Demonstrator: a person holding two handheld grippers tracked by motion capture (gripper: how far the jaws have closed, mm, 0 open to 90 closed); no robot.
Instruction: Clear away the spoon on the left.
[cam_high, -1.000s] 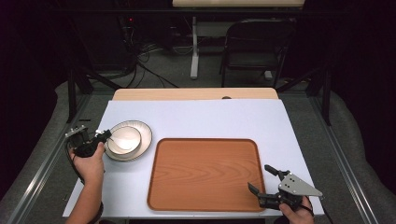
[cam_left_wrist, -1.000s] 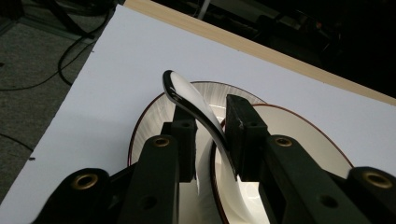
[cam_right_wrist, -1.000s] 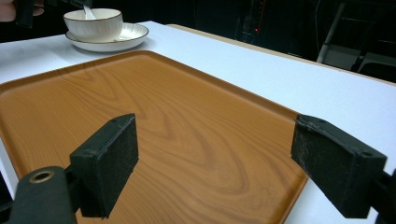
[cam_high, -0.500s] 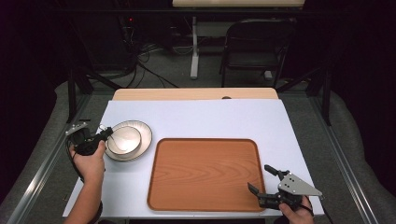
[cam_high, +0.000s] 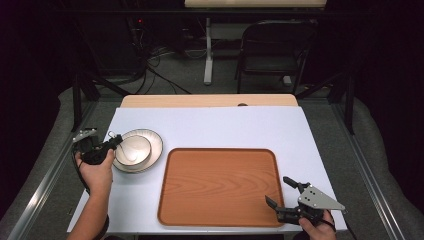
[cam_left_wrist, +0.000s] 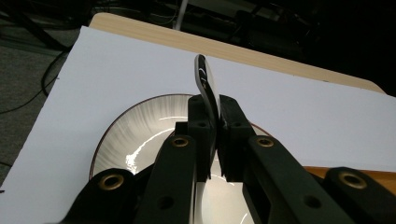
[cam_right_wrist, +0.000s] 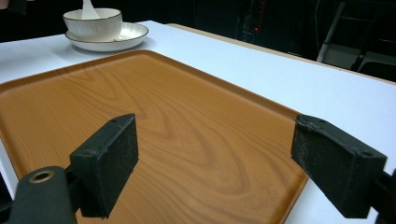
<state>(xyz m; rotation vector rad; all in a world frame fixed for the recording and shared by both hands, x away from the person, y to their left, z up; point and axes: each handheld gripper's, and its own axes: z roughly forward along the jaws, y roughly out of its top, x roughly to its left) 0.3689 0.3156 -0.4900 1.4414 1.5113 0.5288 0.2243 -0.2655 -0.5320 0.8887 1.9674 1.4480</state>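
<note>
A white bowl (cam_high: 132, 149) sits on a ribbed white plate (cam_high: 154, 141) at the left of the table. A spoon (cam_right_wrist: 87, 8) stands in the bowl. My left gripper (cam_high: 114, 140) is at the bowl's left rim; its jaws have just been closing and are shut on the spoon's thin handle (cam_left_wrist: 204, 79), which sticks up between the pads (cam_left_wrist: 200, 122). The plate (cam_left_wrist: 135, 130) lies below them. My right gripper (cam_high: 277, 190) hovers open and empty over the near right corner of the wooden tray (cam_high: 220, 187). Its own view looks between the pads (cam_right_wrist: 109, 158) across the tray (cam_right_wrist: 163, 107).
A white sheet (cam_high: 225, 125) covers the table, with a wooden strip (cam_high: 200, 101) at the far edge. The tray has nothing on it. A black chair (cam_high: 275, 50), table legs and cables stand on the floor beyond the table.
The left gripper's jaws have closed at the bowl's left rim. The right gripper has not moved.
</note>
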